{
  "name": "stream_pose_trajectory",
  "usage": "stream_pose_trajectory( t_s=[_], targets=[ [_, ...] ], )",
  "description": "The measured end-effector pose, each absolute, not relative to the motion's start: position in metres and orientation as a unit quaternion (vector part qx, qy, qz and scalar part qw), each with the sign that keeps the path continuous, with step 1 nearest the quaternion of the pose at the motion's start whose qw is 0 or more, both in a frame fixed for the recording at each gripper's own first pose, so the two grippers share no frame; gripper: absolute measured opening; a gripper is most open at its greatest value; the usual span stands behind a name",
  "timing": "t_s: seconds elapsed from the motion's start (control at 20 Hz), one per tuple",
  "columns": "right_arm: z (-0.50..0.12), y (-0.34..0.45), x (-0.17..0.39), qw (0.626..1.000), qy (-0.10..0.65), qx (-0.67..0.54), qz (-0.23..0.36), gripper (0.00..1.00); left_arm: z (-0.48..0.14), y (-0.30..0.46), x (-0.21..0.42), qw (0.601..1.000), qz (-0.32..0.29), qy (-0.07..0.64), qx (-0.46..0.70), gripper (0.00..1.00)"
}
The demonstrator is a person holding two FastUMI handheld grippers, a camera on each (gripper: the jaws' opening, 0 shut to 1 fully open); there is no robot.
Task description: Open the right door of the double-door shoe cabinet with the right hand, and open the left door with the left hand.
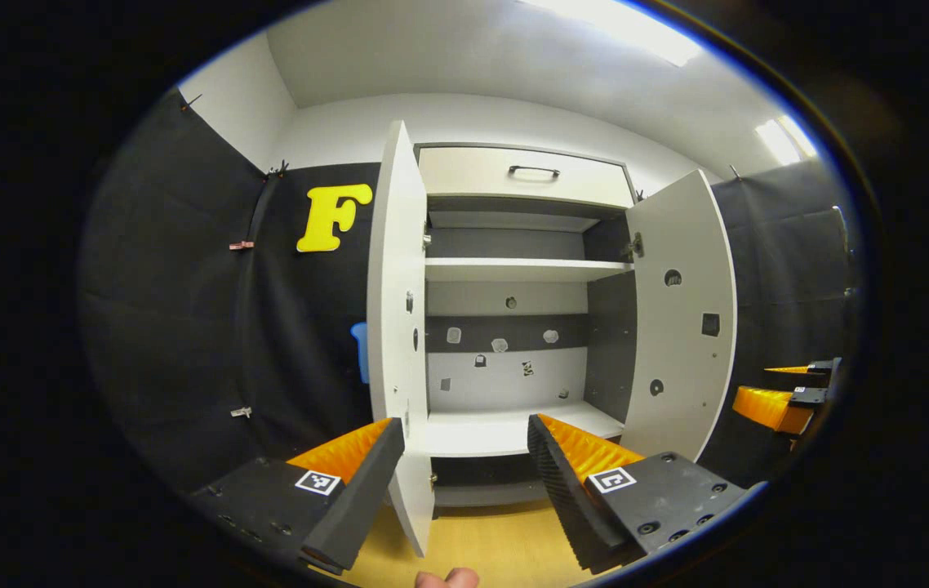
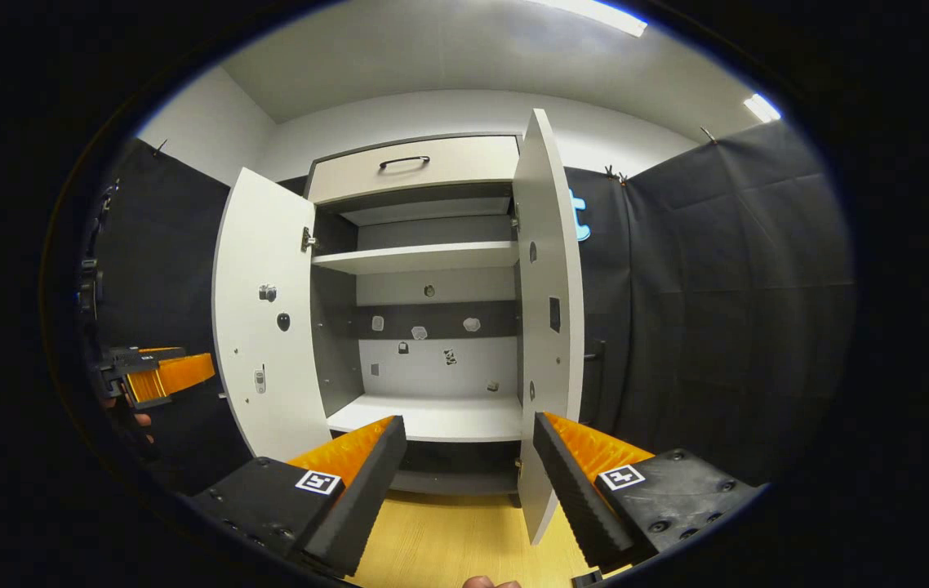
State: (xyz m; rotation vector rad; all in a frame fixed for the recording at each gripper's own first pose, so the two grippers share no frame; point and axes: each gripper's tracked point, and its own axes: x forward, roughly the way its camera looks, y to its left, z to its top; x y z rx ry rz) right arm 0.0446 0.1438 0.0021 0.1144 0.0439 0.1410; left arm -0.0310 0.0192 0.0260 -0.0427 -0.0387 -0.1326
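Cabinet (image 1: pixel 513 269) stands straight ahead against the black cloth wall, both doors swung open. In the left gripper view the left door (image 1: pixel 395 327) juts out edge-on, its lower edge just beyond the left hand-held gripper (image 1: pixel 464 457), whose fingers stand wide apart and hold nothing. In the right gripper view the right door (image 2: pixel 550 327) likewise stands edge-on ahead of the right hand-held gripper (image 2: pixel 468 453), also spread wide and empty. Bare white shelves (image 1: pixel 526 268) show inside, below a drawer (image 1: pixel 526 173) with a dark handle. Wood floor (image 1: pixel 505 547) lies beneath.
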Motion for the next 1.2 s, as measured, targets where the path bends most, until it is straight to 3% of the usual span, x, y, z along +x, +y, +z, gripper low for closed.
stream_pose_trajectory(
  t_s=[0.55,1.2],
  targets=[
    [0.012,0.149,0.038,0.994,0.006,0.074,0.079,0.99,0.022,0.006,-0.039,0.997,-0.073,-0.017,-0.016,0.94],
    [0.005,0.140,0.043,0.998,0.007,0.043,0.046,0.98,0.012,0.017,-0.039,0.999,-0.048,-0.007,-0.006,0.94]
  ],
)
